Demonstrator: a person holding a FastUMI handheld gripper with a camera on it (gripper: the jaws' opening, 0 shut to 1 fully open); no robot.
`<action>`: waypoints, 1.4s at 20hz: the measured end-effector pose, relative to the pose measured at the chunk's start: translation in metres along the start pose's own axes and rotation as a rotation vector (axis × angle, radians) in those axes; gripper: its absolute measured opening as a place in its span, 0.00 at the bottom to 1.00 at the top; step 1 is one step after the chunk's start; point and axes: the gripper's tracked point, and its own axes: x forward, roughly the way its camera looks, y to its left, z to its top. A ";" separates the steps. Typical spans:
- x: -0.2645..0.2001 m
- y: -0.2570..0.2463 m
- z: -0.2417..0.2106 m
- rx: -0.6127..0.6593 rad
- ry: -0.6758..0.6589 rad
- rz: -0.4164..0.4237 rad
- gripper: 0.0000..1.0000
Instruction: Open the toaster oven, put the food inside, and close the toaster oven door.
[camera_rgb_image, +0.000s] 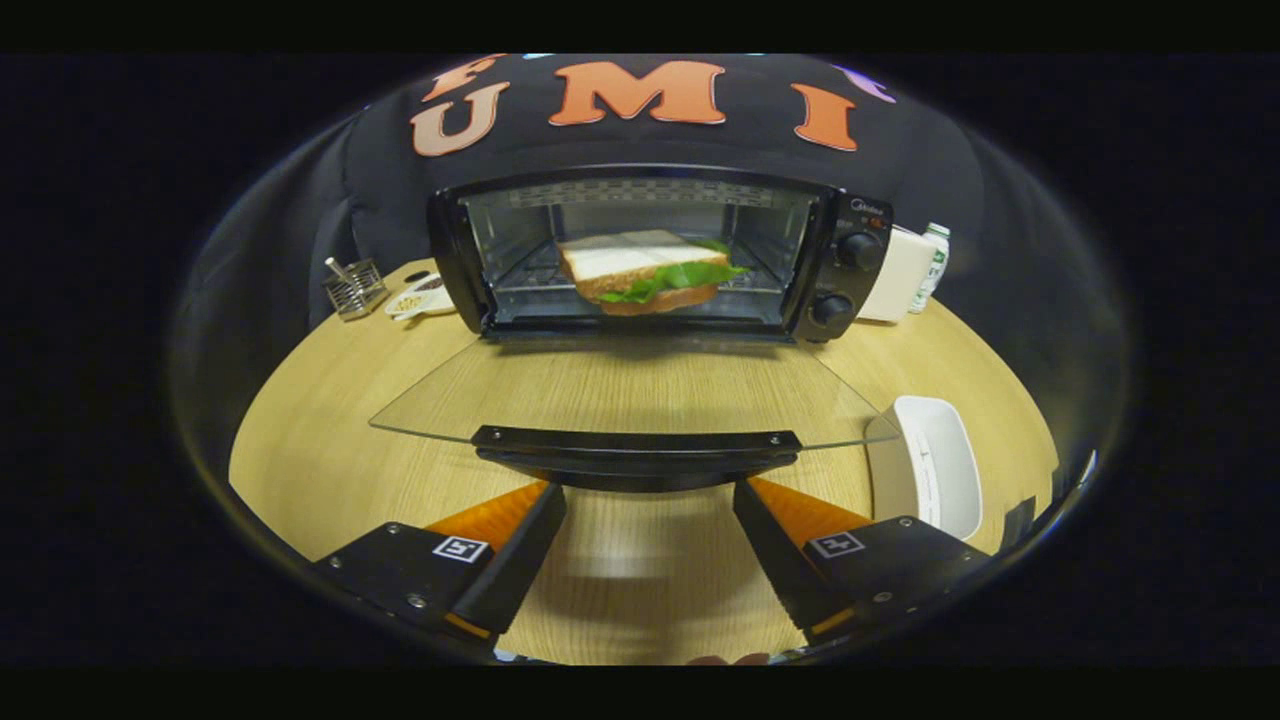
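Sandwich (650, 272) already inside toaster oven (655, 255); glass door (630, 400) lying flat open, handle (636, 452) just ahead of gripper (648, 520), fingers spread, empty. Best hooked under handle centre, lifted evenly shut.

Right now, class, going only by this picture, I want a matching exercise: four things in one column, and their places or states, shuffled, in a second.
Things:
1. sandwich
2. glass door
3. white tray
4. fingers of the gripper

Places or states:
A. on the table, beside the lowered door's right end
B. apart, holding nothing, just short of the door handle
C. on the rack inside the toaster oven
D. folded down flat, fully open

Pairs: 1-C, 2-D, 3-A, 4-B
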 end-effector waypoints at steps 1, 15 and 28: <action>-0.002 -0.001 0.010 0.007 -0.018 -0.003 1.00; -0.005 -0.010 0.117 0.027 -0.202 -0.030 1.00; 0.014 -0.011 0.185 0.008 -0.294 -0.051 1.00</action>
